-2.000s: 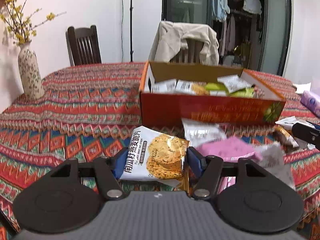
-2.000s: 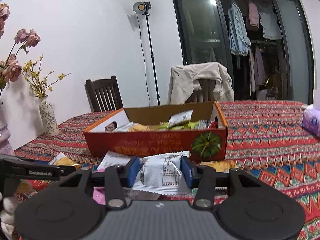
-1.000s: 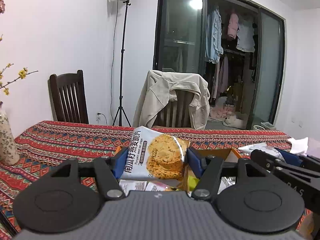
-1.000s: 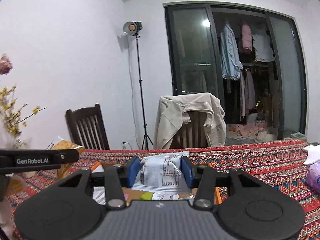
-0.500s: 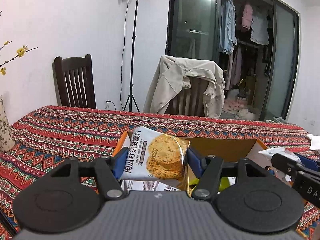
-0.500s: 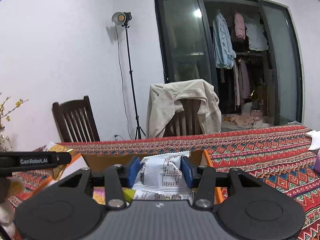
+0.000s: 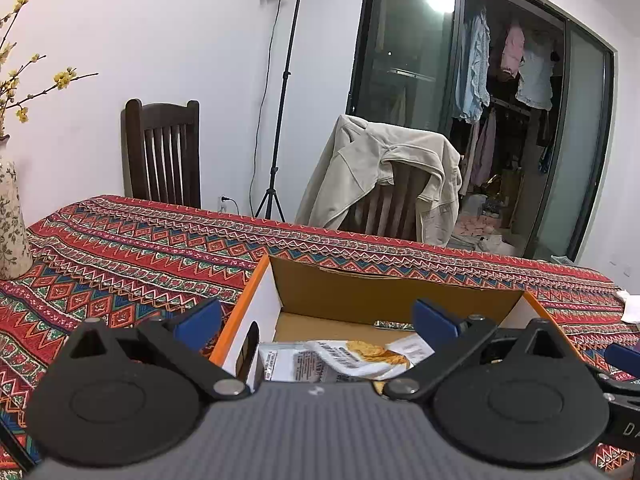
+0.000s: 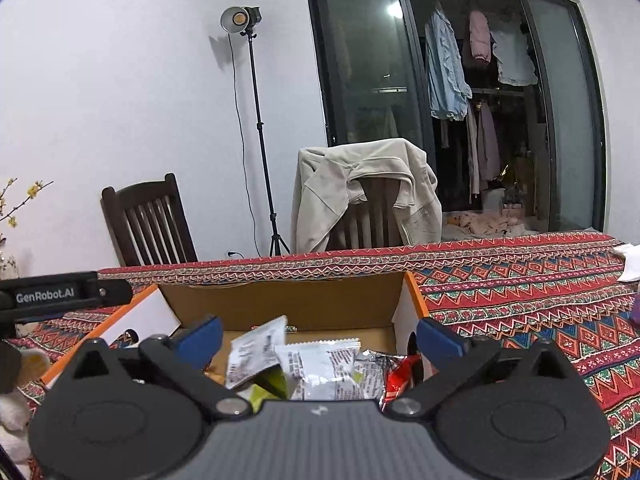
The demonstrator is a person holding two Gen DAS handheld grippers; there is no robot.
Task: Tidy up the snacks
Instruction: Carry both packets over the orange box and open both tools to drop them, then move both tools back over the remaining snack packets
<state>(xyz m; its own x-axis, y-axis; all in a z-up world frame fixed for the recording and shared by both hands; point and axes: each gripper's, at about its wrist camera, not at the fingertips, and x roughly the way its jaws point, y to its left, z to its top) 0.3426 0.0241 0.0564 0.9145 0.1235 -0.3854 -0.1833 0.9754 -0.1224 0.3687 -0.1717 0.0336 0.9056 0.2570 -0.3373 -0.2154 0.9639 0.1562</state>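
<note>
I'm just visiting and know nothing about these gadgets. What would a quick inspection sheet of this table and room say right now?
Surface: table under a red patterned tablecloth.
Job's things: open cardboard box on the table; an oat-crisp packet and a white packet lie inside among other snacks.
Clutter: flowered vase at the table's left end; white paper at the right end.
Grippers: left gripper and right gripper over the box, jaws opening, nothing between them.
Cables: a cord hangs from the light stand to a wall socket.
Surroundings: bare wooden chair, beige jacket over a second chair, hanging clothes behind glass doors.
</note>
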